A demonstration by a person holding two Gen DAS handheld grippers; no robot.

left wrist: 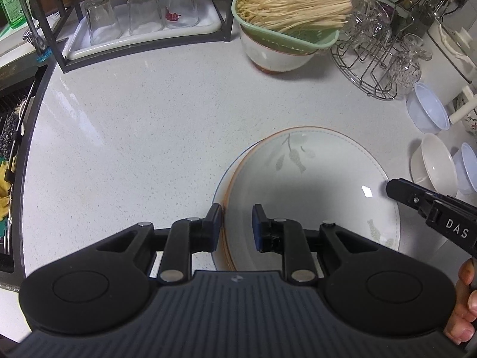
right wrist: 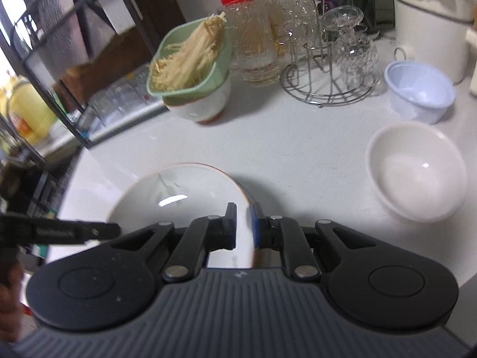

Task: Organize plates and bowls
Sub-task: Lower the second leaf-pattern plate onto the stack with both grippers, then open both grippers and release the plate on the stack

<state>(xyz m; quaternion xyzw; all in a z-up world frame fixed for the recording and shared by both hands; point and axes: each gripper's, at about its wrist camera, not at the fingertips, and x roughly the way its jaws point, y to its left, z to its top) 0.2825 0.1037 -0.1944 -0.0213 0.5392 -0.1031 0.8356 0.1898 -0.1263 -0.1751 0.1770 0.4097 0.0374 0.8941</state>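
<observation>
On the left side of the bench point(left wrist: 119, 137) three glasses point(left wrist: 140, 15) are stood upside down on a white tray point(left wrist: 208, 22), likely so that water can drip out of them. Further along, a green strainer point(left wrist: 298, 44) full of pale thin stalks is set on top of a white bowl point(left wrist: 277, 59), perhaps so that drips are caught. In the middle, a stack of plates point(left wrist: 310, 197) is found on the bench, one plate nested inside another, which looks like the tidy pile that the task asks for. The left claw point(left wrist: 237, 226) is clamped on the near left rim of the stack, with one pad outside the rim and one pad inside. The right claw point(right wrist: 244, 223) is pinched tight on the right rim of the top plate, so the stack is held from both sides and can be kept level and steady, not tipped. To the right, a cream bowl point(right wrist: 417, 173) and a pale blue bowl point(right wrist: 420, 92) are left apart on the bench, each the right way up. It is judged that these bowls are not yet sorted. A wire rack point(right wrist: 328, 89) with glassware is seen behind them.
</observation>
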